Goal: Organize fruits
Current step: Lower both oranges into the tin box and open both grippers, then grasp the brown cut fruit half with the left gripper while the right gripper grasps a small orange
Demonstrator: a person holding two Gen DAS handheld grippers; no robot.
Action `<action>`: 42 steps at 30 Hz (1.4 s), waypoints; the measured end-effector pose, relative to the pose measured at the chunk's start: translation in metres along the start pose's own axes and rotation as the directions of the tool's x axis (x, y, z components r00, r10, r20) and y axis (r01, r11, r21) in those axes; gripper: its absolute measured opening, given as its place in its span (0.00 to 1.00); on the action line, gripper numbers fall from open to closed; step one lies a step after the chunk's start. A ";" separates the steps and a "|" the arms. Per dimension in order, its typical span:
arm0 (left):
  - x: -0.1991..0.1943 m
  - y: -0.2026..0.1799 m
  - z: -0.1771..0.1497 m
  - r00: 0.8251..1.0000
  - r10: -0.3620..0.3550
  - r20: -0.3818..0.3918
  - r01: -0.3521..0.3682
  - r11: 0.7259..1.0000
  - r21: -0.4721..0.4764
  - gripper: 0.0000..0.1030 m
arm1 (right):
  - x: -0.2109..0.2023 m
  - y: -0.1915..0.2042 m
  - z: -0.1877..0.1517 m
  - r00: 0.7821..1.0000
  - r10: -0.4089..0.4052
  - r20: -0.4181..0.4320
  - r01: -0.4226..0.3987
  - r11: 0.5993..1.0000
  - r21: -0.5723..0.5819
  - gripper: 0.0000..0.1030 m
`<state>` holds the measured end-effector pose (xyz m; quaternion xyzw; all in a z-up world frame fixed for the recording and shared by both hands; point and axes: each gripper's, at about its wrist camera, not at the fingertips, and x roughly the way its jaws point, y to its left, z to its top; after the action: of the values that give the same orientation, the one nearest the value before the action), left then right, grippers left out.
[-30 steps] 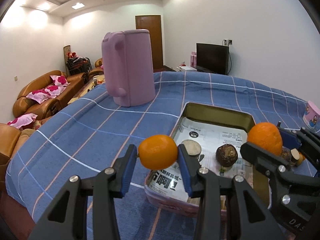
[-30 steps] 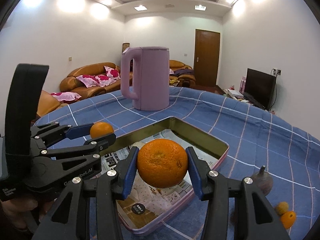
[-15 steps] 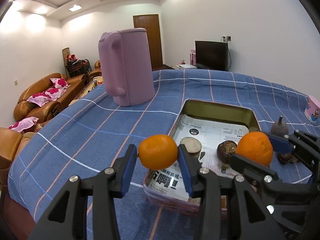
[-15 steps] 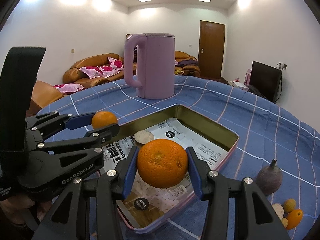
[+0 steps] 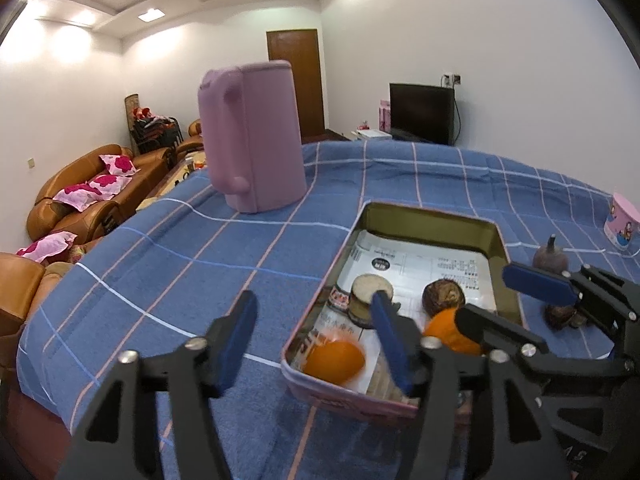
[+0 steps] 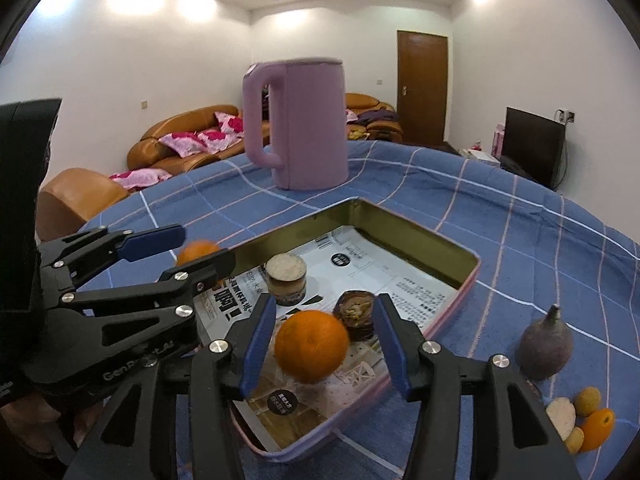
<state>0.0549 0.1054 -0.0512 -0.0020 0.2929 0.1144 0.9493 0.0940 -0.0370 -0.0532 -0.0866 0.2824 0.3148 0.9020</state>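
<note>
1. Both grippers hang over the near end of the paper-lined tin tray (image 6: 460, 248), and both have just been opening.
2. The left gripper (image 5: 316, 340) stands released, nothing between its pads; the small orange (image 5: 334, 361) is blurred at the tray's near corner, below and just ahead of its right finger.
3. The right gripper (image 6: 320, 344) is also let go: the large orange (image 6: 312, 346) sits between the pads with a clear gap each side, low over the newspaper; whether it already rests there I cannot tell.
4. Both oranges are round, so neither has a long axis or a pointing direction to speak of.
5. In my judgement, the next pick lies outside the tray, to the right: the purple pointed fruit (image 6: 545, 346) stands upright on the blue checked cloth (image 6: 500, 208), stem tip up, long axis vertical.
6. Near it lie a small orange fruit (image 6: 598, 426) and a pale slice (image 6: 560, 416).
7. The right gripper is clearly the nearer; the left would have to cross the tray.
</note>
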 end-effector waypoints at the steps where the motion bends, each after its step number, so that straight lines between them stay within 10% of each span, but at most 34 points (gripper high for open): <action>1: -0.003 -0.001 0.001 1.000 -0.004 0.010 0.004 1.000 0.002 0.69 | -0.004 -0.003 -0.001 1.000 -0.002 0.010 0.002 1.000 0.011 0.54; 12: -0.030 -0.058 0.002 0.994 -0.095 0.058 0.089 0.992 0.093 0.73 | -0.064 -0.044 -0.024 0.989 -0.130 0.066 0.127 0.990 0.054 0.56; 22: -0.036 -0.120 -0.003 0.986 -0.165 0.037 0.154 0.968 0.198 0.73 | -0.101 -0.124 -0.054 0.925 -0.380 -0.017 0.375 0.902 0.212 0.56; 42: -0.009 -0.170 -0.005 0.968 -0.242 -0.060 0.249 0.933 0.259 0.73 | -0.071 -0.163 -0.065 0.931 -0.307 -0.200 0.357 0.881 0.311 0.56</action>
<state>0.0822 -0.0625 -0.0607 0.0865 0.3156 -0.0453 0.9439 0.1192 -0.2236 -0.0699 0.0016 0.3782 0.0943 0.9209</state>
